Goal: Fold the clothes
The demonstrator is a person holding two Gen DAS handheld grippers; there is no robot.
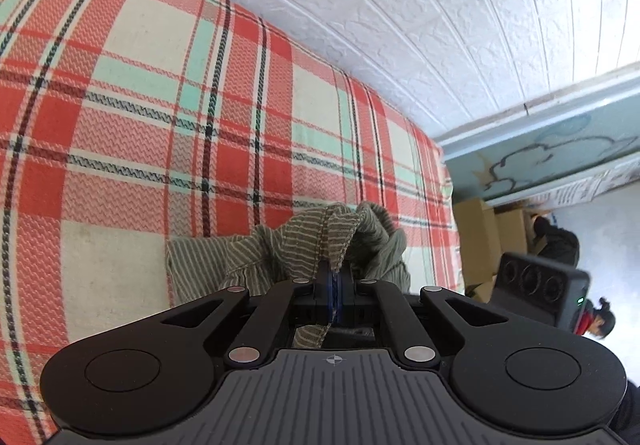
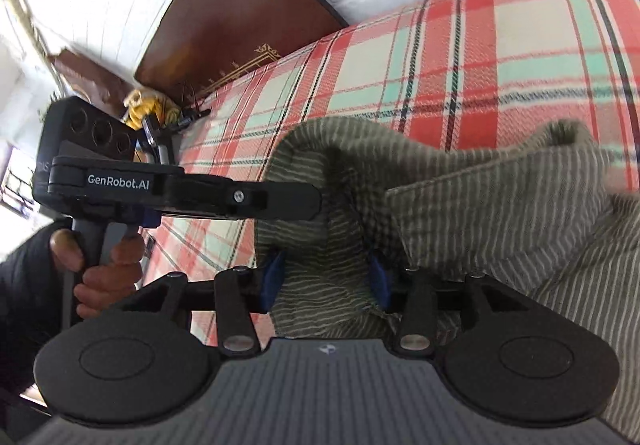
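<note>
An olive garment with thin pale stripes lies bunched on a red, cream and mint plaid bed cover. My left gripper is shut on a raised fold of it, and cloth hangs down between the jaws. In the right wrist view the same garment spreads to the right. My right gripper stands open, its blue pads apart, with loose striped cloth lying between them. The left gripper reaches in from the left, its tip at the garment's edge, with a hand on its handle.
A white textured wall runs along the bed's far side. A dark brown headboard stands at one end, with a yellow object beside it. Cardboard boxes sit past the bed's other end. The right gripper's body shows there.
</note>
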